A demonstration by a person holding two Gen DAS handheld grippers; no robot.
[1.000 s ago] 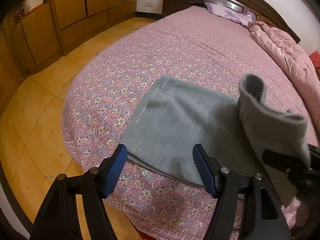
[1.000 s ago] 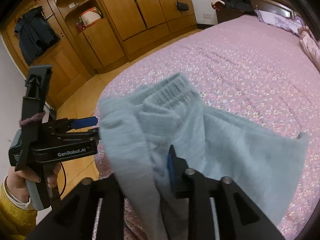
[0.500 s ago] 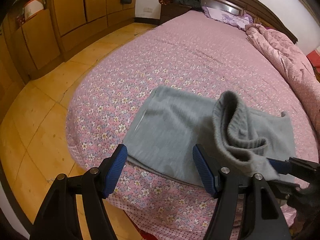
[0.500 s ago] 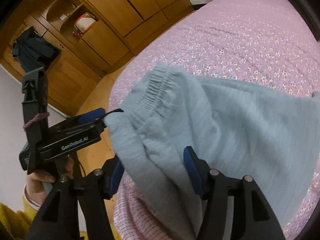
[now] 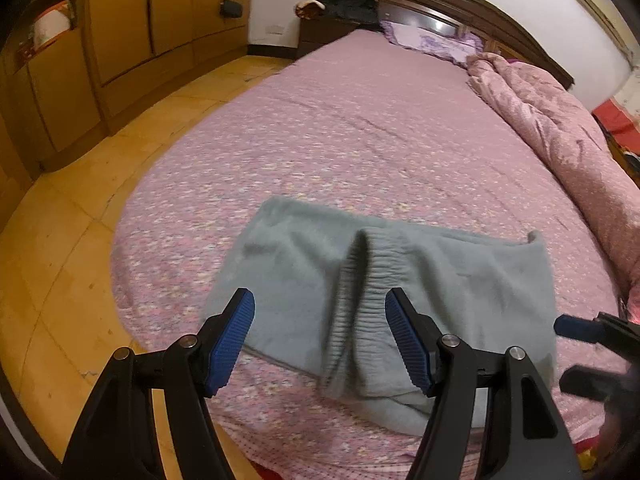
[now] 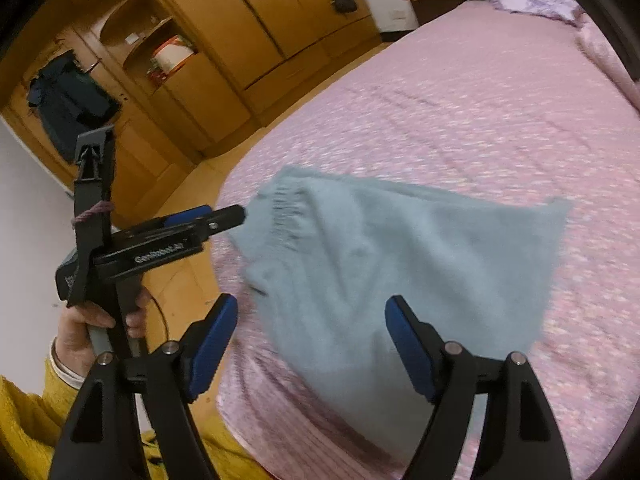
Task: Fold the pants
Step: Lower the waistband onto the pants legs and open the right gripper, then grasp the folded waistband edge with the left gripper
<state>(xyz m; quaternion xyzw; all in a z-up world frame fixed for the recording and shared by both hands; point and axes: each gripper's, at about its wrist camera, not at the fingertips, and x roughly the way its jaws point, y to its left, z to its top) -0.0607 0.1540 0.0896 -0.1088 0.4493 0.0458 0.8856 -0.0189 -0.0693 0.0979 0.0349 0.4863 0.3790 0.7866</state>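
Grey-blue pants (image 5: pixel 440 280) lie folded near the foot edge of the pink flowered bed (image 5: pixel 360 120). Their ribbed waistband (image 5: pixel 360 280) stands up as a ridge on top of the fold. My left gripper (image 5: pixel 319 298) hovers open above that ridge with nothing pressed between its blue pads. In the right wrist view the pants (image 6: pixel 400 260) lie ahead of my right gripper (image 6: pixel 311 301), whose jaws are opening with no cloth between them. The left gripper (image 6: pixel 236 216) shows there at the pants' left edge, held by a hand (image 6: pixel 80 328). The right gripper (image 5: pixel 564 350) shows at the far right of the left wrist view.
A wooden wardrobe (image 6: pixel 240 20) and a yellow tiled floor (image 5: pixel 80 200) lie left of the bed. A bunched pink quilt (image 5: pixel 560 140) runs along the bed's right side. Pillows (image 5: pixel 432 40) and a dark headboard (image 5: pixel 460 4) stand at the far end.
The right gripper's jaws opened and let go of the waistband end, which dropped onto the folded pants. Both grippers drew back a little from the cloth.
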